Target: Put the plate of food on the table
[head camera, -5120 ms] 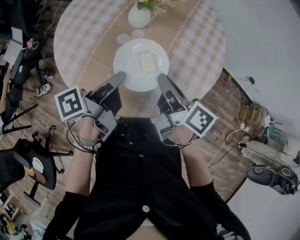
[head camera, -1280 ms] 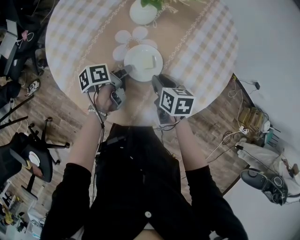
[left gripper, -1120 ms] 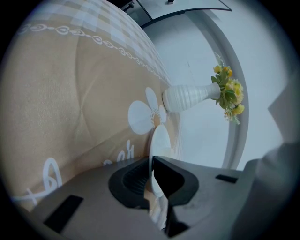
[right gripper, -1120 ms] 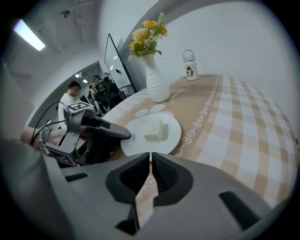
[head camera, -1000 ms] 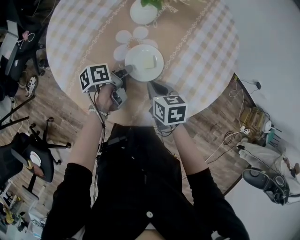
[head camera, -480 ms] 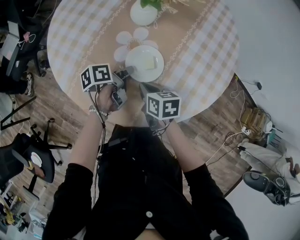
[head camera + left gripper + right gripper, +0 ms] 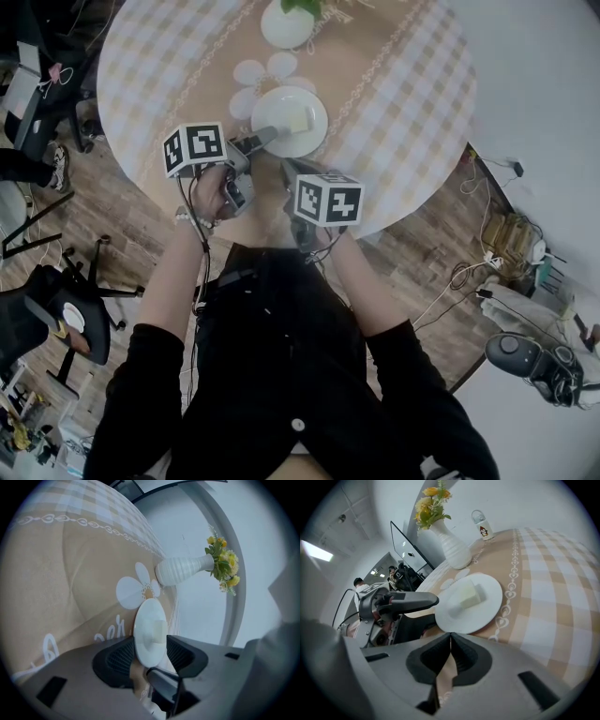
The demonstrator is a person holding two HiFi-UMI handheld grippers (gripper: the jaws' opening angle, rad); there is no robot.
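Opening left tool point(image 7: 152, 654) astride plate rim point(image 7: 139, 637)

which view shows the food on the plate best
Right gripper view: the food is a clear pale block on the plate. Head view shows only a tiny square; left gripper view a faint, washed-out lump.

The plate point(image 7: 289, 122), earlier carried at the tabletop's point(image 7: 394, 94) near edge by both grippers, now lies farther in. The right gripper point(image 7: 289, 169) has let go and drawn back, jaws together. The left gripper's point(image 7: 263, 138) jaws have just been opening, with the plate's rim between them.
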